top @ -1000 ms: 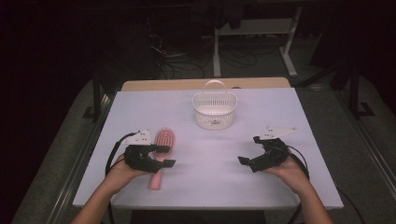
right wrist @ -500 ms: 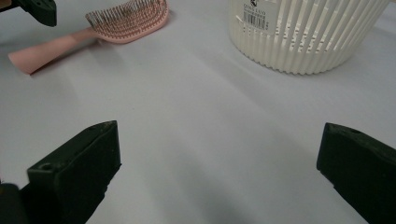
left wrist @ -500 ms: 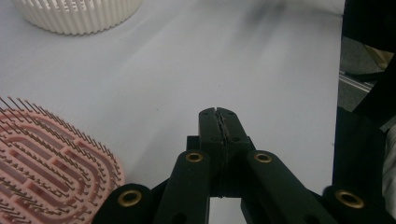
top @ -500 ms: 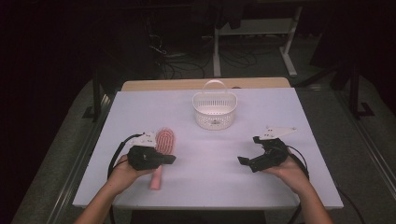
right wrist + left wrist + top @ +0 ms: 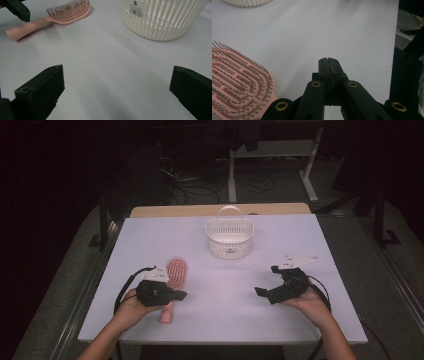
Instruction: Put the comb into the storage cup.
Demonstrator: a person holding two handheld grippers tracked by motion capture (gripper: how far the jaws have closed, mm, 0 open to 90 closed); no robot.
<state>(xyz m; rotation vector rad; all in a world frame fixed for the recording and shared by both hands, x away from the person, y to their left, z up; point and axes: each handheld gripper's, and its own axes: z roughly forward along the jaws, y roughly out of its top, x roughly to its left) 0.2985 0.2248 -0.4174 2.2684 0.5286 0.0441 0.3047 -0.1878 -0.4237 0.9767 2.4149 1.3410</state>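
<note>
The pink hairbrush (image 5: 172,279) lies bristles-up near the worktop's (image 5: 150,240) front left corner, beside the left gripper (image 5: 328,61), whose fingers have just clenched on nothing, so the grasp apparently missed; the right gripper (image 5: 117,90) waits with fingers released, the white basket (image 5: 229,238) near the rear edge

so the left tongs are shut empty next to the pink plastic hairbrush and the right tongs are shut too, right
Not quite. The left tongs are indeed shut on nothing, beside the pink plastic hairbrush, but the right tongs are wide open, not shut. The right gripper view shows its two black jaws far apart over bare white table.
</note>
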